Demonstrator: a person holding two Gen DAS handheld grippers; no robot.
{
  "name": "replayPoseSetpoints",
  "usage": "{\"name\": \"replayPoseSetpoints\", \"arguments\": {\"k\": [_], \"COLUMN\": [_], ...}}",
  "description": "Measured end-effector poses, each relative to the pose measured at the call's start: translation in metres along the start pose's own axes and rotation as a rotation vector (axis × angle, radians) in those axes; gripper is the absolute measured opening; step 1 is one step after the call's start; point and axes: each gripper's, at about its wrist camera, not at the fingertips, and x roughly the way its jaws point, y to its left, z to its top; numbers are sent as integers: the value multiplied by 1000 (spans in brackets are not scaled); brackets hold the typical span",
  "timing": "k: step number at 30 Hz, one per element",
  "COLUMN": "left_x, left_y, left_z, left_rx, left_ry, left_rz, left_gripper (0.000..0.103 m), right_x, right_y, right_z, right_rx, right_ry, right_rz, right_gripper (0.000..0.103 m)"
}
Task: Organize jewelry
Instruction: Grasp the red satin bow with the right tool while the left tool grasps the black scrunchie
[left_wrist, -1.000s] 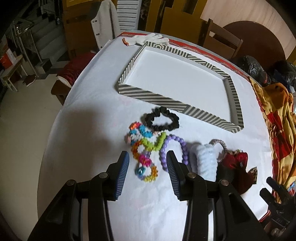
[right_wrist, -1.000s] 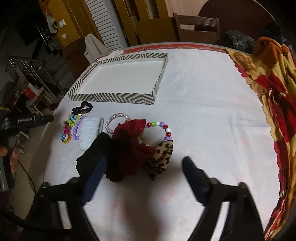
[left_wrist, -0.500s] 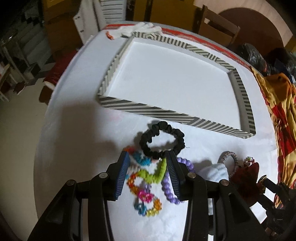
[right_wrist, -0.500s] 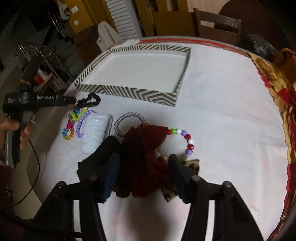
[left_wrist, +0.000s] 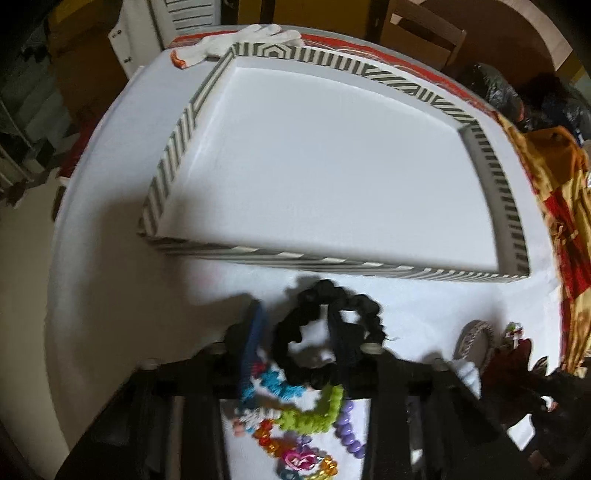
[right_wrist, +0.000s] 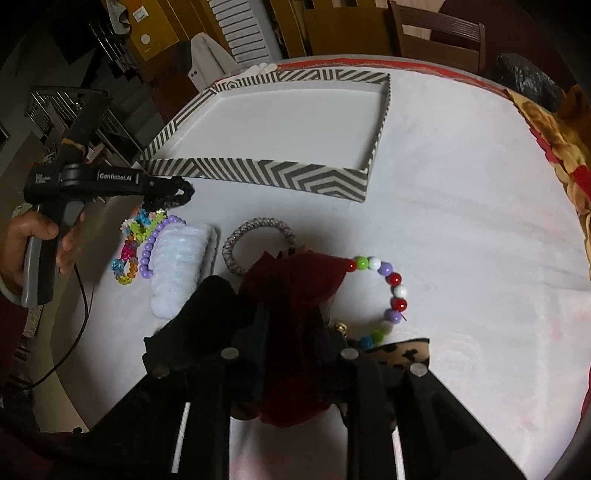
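Observation:
A striped tray (left_wrist: 207, 92) with a white floor stands on the white table; it also shows in the right wrist view (right_wrist: 258, 170). My left gripper (left_wrist: 295, 332) straddles one side of a black scrunchie (left_wrist: 365, 314), its right finger through the ring; the jaws stand a little apart. From the right wrist view the scrunchie (right_wrist: 181, 192) sits at that gripper's tip. My right gripper (right_wrist: 291, 332) is closed around a dark red bow (right_wrist: 295, 280). Colourful bead bracelets (left_wrist: 306, 410) lie below the scrunchie.
A white fluffy scrunchie (right_wrist: 177, 266), a grey rope bangle (right_wrist: 258, 229), a multicolour bead bracelet (right_wrist: 391, 280), a leopard-print bow (right_wrist: 402, 350) and a black cloth piece (right_wrist: 199, 317) lie near the front. A white glove (left_wrist: 243, 37) lies behind the tray. A patterned cloth (right_wrist: 554, 147) drapes the right edge.
My left gripper moved forward from the coloured bracelets onto the black scrunchie. My right gripper moved forward and narrowed from wide open onto the dark red bow.

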Motion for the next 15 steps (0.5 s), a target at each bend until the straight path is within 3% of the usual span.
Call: {"name": "replayPoseSetpoints", "arguments": {"k": [1,4,15], "left_x": [1,-7,-80], "left_y": [1,4,2], "left_z": [1,-3,-8], "left_rx": [1,-3,-13], "left_ry": [11,-3,-113], "left_rz": [-12,-22,-116], "left_gripper": [14,11,10], "right_x": [-1,-13,-73], "right_y": [0,0,-11], "right_z": [-1,-4,6], "right_rx": [-2,4,71], "right_ry": [-2,-25,-151], "right_rz": [4,21,104], "right_gripper": [16,15,15]}}
